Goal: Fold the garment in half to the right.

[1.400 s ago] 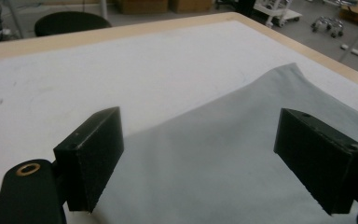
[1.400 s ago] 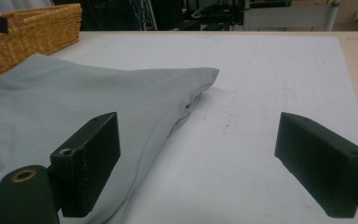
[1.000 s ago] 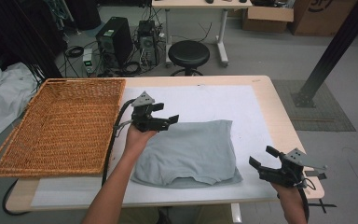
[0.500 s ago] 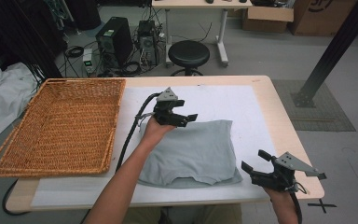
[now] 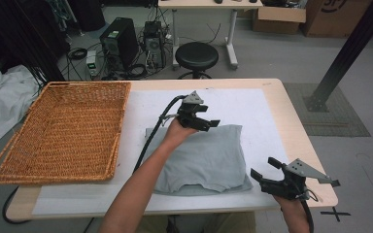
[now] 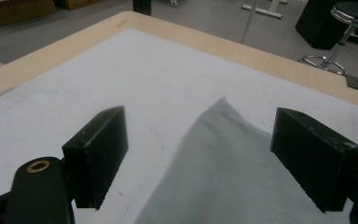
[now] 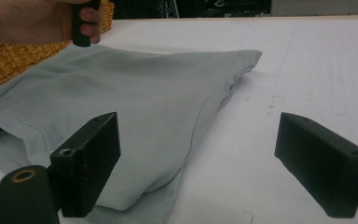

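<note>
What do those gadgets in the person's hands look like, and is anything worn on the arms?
Each hand holds a black gadget, the left gripper and the right gripper, with two blocky black jaws. Each carries a grey three-cornered plate on top. A black cable trails from the left one. The forearms are bare, with no sleeves in sight.

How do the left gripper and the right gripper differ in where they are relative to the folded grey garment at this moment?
The left gripper is over the far edge of the folded grey garment, while the right gripper sits off its near right corner. The garment's far corner lies between the left gripper's jaws; the right gripper's jaws frame the garment's side edge and bare white mat. Both are open and grip nothing.
</note>
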A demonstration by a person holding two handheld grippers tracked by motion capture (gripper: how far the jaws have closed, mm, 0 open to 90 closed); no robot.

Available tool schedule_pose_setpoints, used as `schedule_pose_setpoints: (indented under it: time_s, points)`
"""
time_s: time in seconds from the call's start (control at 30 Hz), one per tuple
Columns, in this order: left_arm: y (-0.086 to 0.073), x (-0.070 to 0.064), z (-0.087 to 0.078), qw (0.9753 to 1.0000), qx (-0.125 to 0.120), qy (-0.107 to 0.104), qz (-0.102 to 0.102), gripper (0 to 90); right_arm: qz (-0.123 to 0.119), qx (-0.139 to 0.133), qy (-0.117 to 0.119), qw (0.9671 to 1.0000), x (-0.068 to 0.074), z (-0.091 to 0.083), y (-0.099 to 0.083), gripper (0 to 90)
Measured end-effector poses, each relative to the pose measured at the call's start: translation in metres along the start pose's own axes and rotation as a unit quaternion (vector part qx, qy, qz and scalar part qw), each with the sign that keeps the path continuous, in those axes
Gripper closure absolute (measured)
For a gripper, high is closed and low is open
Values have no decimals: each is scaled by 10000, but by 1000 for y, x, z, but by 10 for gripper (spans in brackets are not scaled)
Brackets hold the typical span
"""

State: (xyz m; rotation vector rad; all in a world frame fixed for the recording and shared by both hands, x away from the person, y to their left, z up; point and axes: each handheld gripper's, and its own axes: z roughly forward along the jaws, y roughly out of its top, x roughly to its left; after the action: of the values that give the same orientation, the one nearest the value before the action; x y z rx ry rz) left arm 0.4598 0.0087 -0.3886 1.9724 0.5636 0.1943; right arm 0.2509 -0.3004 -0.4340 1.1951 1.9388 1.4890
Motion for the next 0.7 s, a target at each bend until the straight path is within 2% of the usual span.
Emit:
schedule_pose_setpoints:
  time_s: [0.37, 0.6, 0.7]
  points:
    - [9, -5, 41, 9995, 247, -203, 12, 204, 92, 3, -25, 10000, -2, -5, -7, 137]
    - [13, -8, 66, 9982, 472, -359, 43, 218, 114, 10, 28, 9999, -2, -7, -9, 137]
    - [13, -8, 77, 9974, 567, -440, -3, 260, 103, 6, 44, 9999, -1, -7, -10, 137]
